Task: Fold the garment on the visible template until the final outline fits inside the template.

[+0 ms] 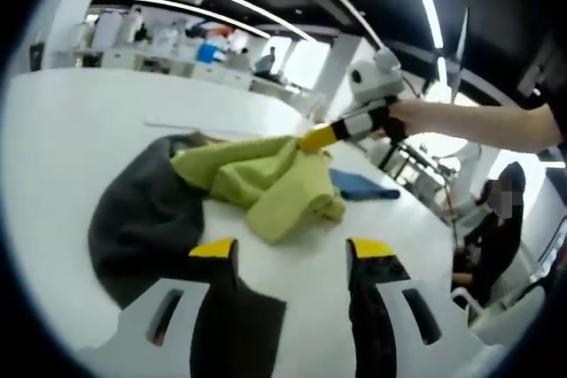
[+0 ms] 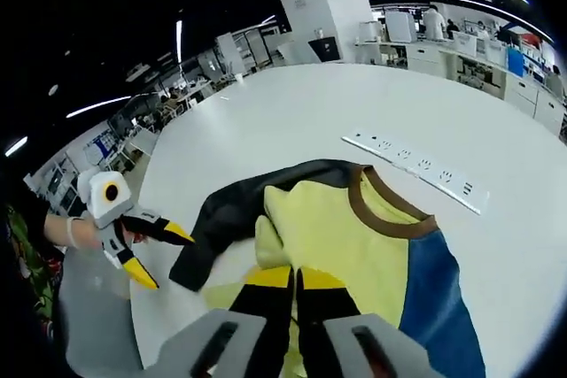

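A yellow, dark grey and blue garment (image 1: 266,188) is being worked on a white desk (image 1: 80,130) in a large, strip-lit workroom. In the left gripper view, the left tool (image 1: 291,250) is being held above the desk with its yellow-tipped jaws spread wide and nothing between them; the dark grey part of the garment is lying below and to the left of them, bunched yellow cloth just beyond. Across the cloth, the right tool (image 1: 316,138) is being gripped in a person's hand (image 1: 409,115), its yellow tip meeting a raised fold of the yellow fabric, and a blue part of the garment is lying flat behind it.

In the right gripper view, the right tool (image 2: 295,279) is being pressed closed on the garment (image 2: 354,236), its jaws drawn together over a pinch of yellow cloth. The brown collar (image 2: 376,205) is being shown facing up, with the blue section lying to the right and a dark sleeve trailing off to the left. The left tool (image 2: 164,256) is being seen at the left, beside that sleeve, its jaws apart and empty. A white power strip (image 2: 416,168) is lying on the desk beyond the collar, apart from the garment. Whether a template lies under the cloth cannot be told.
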`<state>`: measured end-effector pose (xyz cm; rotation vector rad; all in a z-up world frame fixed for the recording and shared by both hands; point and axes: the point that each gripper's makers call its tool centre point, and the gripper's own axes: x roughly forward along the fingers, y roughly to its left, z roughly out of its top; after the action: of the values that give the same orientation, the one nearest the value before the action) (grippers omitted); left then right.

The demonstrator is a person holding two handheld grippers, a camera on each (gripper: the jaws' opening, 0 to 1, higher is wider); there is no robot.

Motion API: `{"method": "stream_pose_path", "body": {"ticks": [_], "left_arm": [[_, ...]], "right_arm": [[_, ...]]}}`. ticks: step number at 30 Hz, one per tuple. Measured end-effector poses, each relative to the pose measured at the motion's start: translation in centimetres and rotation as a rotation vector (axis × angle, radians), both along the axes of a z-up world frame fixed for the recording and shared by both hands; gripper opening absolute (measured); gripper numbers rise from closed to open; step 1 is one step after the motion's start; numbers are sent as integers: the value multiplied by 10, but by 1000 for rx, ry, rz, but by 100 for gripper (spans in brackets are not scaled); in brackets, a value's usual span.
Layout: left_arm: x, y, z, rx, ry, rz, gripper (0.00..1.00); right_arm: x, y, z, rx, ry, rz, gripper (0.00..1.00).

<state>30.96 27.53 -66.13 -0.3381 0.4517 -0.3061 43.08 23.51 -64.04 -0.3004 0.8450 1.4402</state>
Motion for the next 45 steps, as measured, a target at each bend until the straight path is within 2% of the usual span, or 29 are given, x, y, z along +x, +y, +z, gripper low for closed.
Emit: {"method": "stream_pose_path", "body": {"ticks": [1, 3, 4, 6, 13, 20, 30, 45], "left_arm": [[4, -2, -2, 21, -5, -11, 37], [11, -6, -8, 8, 4, -16, 33], [13, -7, -10, -4, 14, -15, 33], [19, -6, -17, 14, 27, -2, 34], [37, 0, -32, 49, 64, 12, 29], [49, -2, -43, 18, 105, 22, 27], [58, -10, -52, 3, 133, 19, 23], [58, -10, -59, -11, 159, 29, 7]], "right_arm": [[0, 0, 0, 2, 3, -3, 0], [0, 1, -1, 5, 7, -3, 0], [-1, 1, -1, 6, 8, -2, 0], [-1, 1, -2, 7, 11, 1, 0], [1, 0, -3, 14, 22, 8, 0], [7, -3, -3, 21, 31, 15, 0], [12, -4, -4, 37, 45, 24, 0], [10, -6, -8, 31, 54, 24, 0]]}}
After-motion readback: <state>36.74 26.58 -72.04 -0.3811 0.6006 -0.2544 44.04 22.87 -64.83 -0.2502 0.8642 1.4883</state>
